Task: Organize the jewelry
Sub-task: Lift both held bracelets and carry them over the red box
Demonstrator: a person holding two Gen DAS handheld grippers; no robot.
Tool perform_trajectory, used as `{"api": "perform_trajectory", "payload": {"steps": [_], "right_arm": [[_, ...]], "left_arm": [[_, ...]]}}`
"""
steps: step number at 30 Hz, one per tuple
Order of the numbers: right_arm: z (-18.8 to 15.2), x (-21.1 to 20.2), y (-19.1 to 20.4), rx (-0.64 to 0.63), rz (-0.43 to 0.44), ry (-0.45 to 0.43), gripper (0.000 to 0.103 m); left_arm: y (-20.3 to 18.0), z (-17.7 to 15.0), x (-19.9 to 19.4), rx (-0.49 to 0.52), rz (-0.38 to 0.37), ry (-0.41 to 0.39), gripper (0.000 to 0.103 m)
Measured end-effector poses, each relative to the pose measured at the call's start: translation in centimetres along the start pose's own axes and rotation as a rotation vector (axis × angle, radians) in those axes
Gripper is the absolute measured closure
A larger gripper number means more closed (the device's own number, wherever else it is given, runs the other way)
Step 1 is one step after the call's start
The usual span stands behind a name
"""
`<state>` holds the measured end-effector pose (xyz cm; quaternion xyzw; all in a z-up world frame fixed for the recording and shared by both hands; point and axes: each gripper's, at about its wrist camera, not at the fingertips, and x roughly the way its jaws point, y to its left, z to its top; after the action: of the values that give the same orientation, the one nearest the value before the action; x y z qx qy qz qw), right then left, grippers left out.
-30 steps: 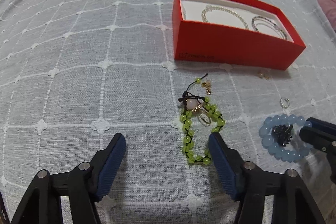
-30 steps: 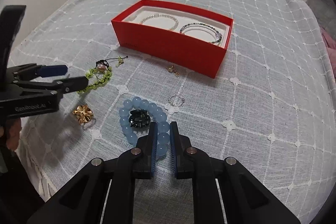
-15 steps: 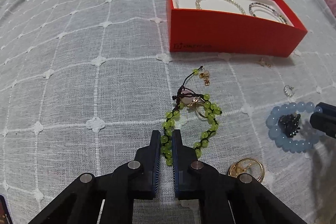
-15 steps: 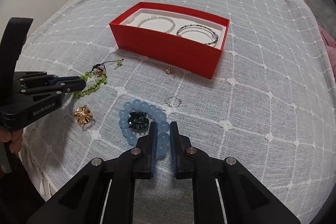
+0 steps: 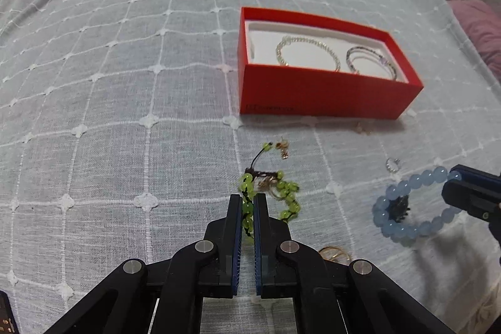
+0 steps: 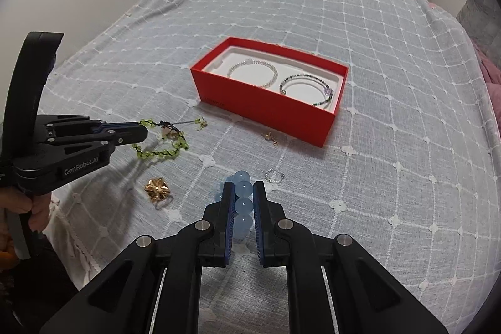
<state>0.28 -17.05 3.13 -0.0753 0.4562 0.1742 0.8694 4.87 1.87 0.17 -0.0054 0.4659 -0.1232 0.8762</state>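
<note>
My left gripper (image 5: pixel 247 200) is shut on the green bead bracelet (image 5: pixel 283 196) and holds it lifted off the bedspread; from the right wrist view the bracelet (image 6: pixel 162 151) hangs from the left gripper (image 6: pixel 142 132). My right gripper (image 6: pixel 243 188) is shut on the pale blue bead bracelet (image 6: pixel 242 199), also lifted; in the left wrist view it (image 5: pixel 407 208) hangs from the right gripper (image 5: pixel 451 177) with a dark clip (image 5: pixel 399 205) at its middle. The open red box (image 5: pixel 319 96) (image 6: pixel 266 111) holds a silver bracelet (image 6: pixel 253 72) and a dark beaded bracelet (image 6: pixel 308 88).
On the grey checked bedspread lie a gold flower ring (image 6: pixel 157 189), a small silver ring (image 6: pixel 274 176), a gold earring (image 6: pixel 271 136) by the box front, and gold hoops (image 5: pixel 335 254). Pillows lie at the far edge.
Both grippers have lifted with their bracelets. The green bracelet now hangs off the bed from the left gripper, which shut on it half a second ago. The blue bracelet has risen too.
</note>
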Motion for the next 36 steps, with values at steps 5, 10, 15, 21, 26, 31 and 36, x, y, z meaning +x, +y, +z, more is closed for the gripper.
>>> {"api": "perform_trajectory", "payload": {"steps": [5,10,15,21,26,31,36], "right_arm": [[0.7,-0.7,0.1,0.005,0.019,-0.023,0.091],[1.4,-1.6,0.0,0.018,0.037,-0.052,0.091],[2.1,-2.6,0.0,0.032,0.052,-0.080,0.091],[2.4,-2.9,0.1,0.041,0.054,-0.091,0.091],[2.7,-2.9,-0.1,0.045,0.045,-0.095,0.091],[3.3,-2.7,-0.6,0.065,0.039,-0.100,0.091],[4.1,-2.9,-1.4,0.087,0.035,-0.115,0.091]], "left_arm": [[0.0,0.8,-1.1,-0.019,-0.043,-0.036,0.102],[-0.1,1.5,-2.2,-0.036,-0.083,-0.068,0.102],[-0.1,2.0,-2.7,-0.049,-0.092,-0.089,0.102],[-0.7,2.5,-2.9,-0.052,-0.090,-0.109,0.102],[-1.5,3.2,-2.9,-0.047,-0.092,-0.129,0.102],[-2.1,4.2,-2.6,-0.047,-0.099,-0.141,0.102],[-2.3,5.1,-2.1,-0.067,-0.113,-0.145,0.102]]}}
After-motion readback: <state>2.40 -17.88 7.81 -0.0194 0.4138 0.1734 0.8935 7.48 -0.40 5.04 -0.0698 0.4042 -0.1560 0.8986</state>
